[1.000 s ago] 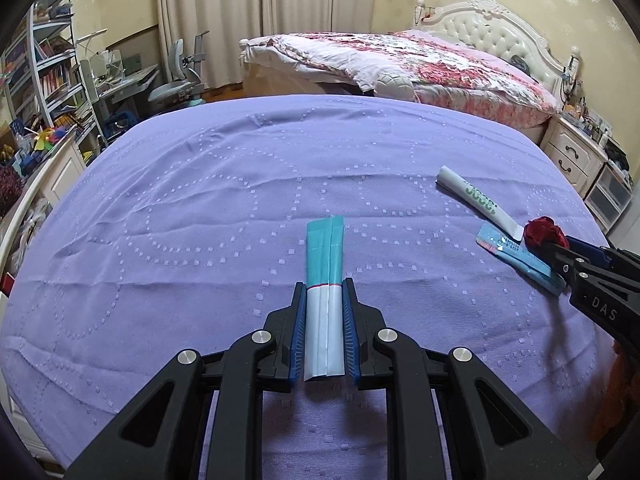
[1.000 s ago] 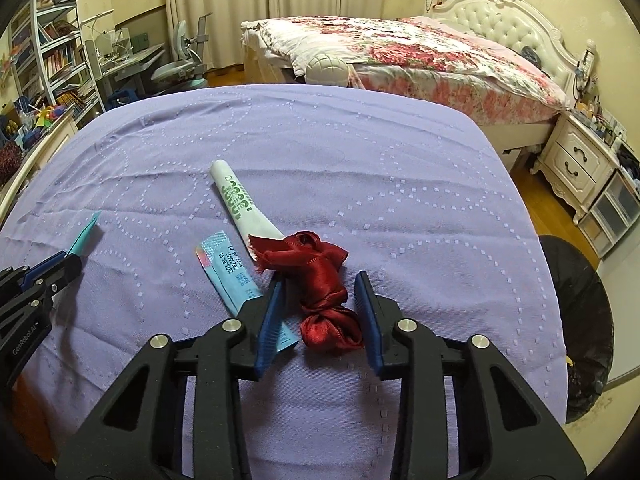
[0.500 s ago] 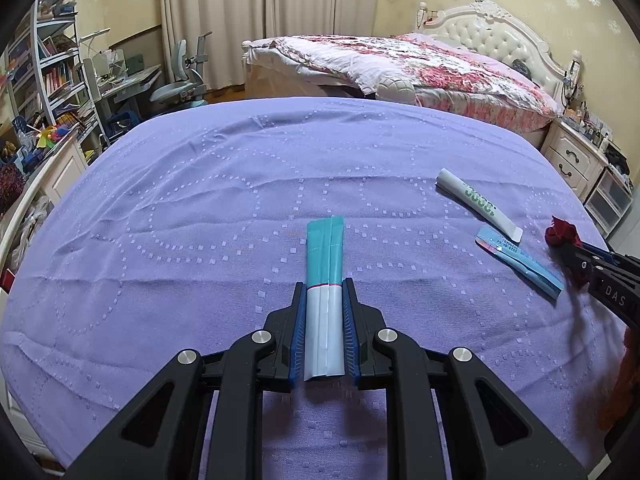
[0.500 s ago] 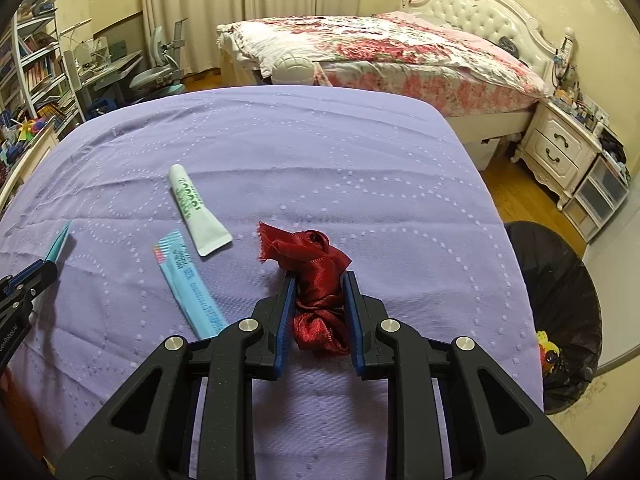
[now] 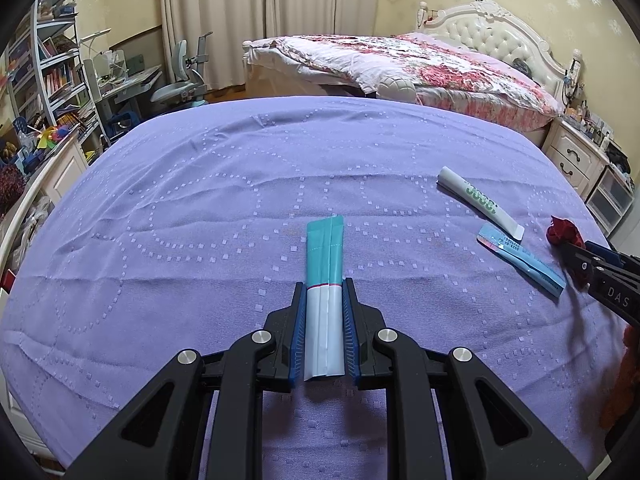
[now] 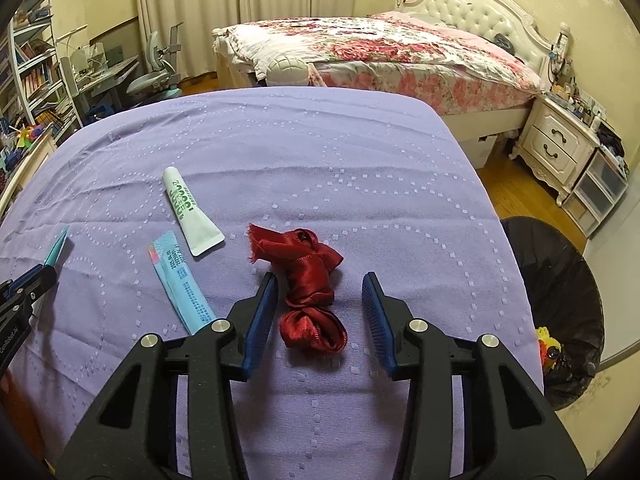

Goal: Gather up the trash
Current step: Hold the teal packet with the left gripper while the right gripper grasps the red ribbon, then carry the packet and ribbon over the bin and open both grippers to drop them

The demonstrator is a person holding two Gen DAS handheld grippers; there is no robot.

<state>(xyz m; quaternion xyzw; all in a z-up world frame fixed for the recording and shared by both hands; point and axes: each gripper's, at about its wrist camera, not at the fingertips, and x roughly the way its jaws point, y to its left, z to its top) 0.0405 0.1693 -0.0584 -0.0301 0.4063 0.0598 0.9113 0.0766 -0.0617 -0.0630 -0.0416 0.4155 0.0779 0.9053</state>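
- Left gripper point(image 5: 323, 300) is clamped tight on a flat teal-and-white sachet point(image 5: 324, 280), ready to bin.
- Right gripper point(image 6: 320, 300) has just opened its jaws; the crumpled dark-red satin ribbon point(image 6: 310, 292) lies loose between them on the purple bedspread point(image 6: 320, 152), probably for a regrip.
- Black-lined trash bin point(image 6: 560, 300) waits off the right edge.

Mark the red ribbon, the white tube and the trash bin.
red ribbon point(image 6: 310, 280), right wrist view, middle of the knotted satin.
white tube point(image 6: 188, 210), right wrist view, printed body.
trash bin point(image 6: 560, 280), right wrist view, black liner wall.
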